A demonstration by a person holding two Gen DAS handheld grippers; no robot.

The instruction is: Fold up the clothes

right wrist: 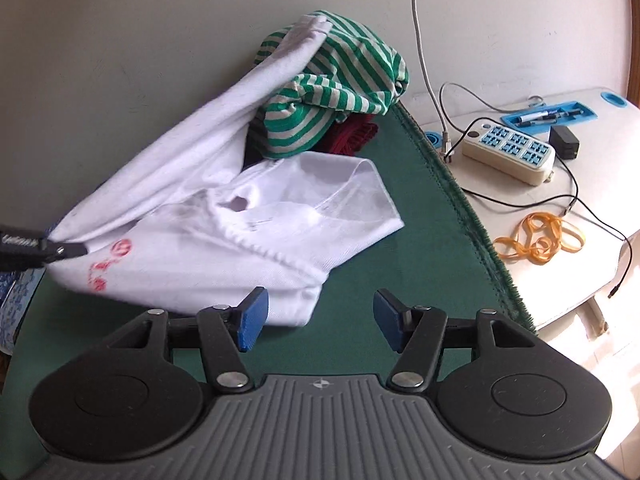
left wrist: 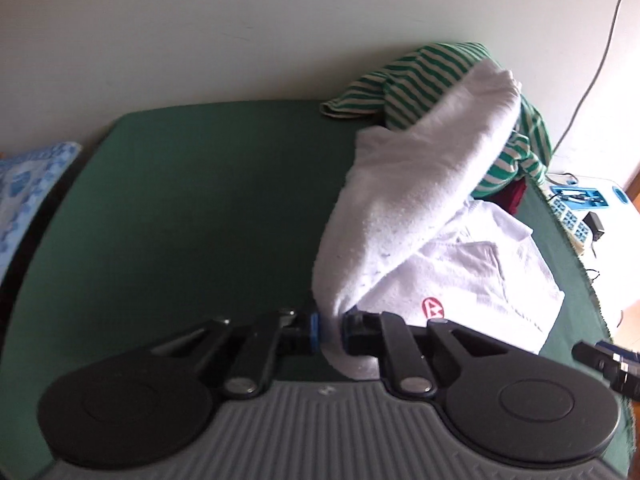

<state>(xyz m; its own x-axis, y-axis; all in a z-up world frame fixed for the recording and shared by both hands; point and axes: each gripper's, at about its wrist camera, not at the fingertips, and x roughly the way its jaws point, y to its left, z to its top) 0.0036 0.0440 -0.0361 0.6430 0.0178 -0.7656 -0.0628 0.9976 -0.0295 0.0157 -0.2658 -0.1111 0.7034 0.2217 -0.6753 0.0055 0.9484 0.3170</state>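
A white shirt [left wrist: 460, 280] with a red logo lies on the green table cloth [left wrist: 180, 208]. My left gripper [left wrist: 331, 330] is shut on a bunched edge of the white shirt, and a stretch of its fabric runs taut up over the pile behind. In the right wrist view the white shirt [right wrist: 248, 232] fills the middle, with my left gripper [right wrist: 68, 249] pinching it at the far left. My right gripper [right wrist: 316, 322] hovers open over the cloth just in front of the shirt's near corner, holding nothing.
A green-striped garment [right wrist: 340, 92] and a dark red one [right wrist: 356, 136] are piled at the back against the wall. To the right stands a white side table [right wrist: 592, 264] with a power strip [right wrist: 508, 152], cables, orange rubber bands [right wrist: 540, 238] and a blue pen tray [right wrist: 548, 116].
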